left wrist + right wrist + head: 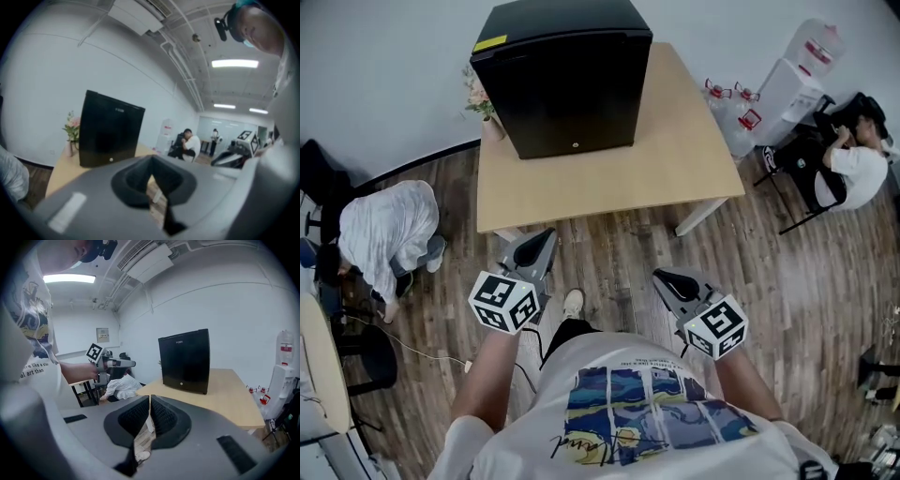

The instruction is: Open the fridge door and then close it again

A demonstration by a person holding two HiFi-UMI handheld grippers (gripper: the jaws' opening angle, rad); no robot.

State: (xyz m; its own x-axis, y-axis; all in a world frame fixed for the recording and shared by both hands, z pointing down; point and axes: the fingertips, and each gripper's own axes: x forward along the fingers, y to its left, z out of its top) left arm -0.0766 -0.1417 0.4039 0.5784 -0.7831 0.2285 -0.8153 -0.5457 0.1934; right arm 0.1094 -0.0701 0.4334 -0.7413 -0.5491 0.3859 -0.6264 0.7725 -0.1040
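Observation:
The black mini fridge (pixel 567 80) stands at the far end of a light wooden table (pixel 675 150), its door closed and facing me. Both gripper views show it too, as the fridge (pixel 110 129) and the fridge (pixel 185 359), well ahead of the jaws. My left gripper (pixel 546 234) hangs over the wood floor just short of the table's near edge; its jaws meet, with nothing between them (pixel 151 161). Further to the right and nearer my body, my right gripper (pixel 664 277) also has its jaws together and empty (pixel 150 399). Neither touches the fridge.
A vase of flowers (pixel 483 108) stands at the fridge's left. A person (pixel 384 230) crouches on the floor left of the table. On the right are a water dispenser (pixel 797 80), water bottles (pixel 731 112) and a seated person (pixel 853 164).

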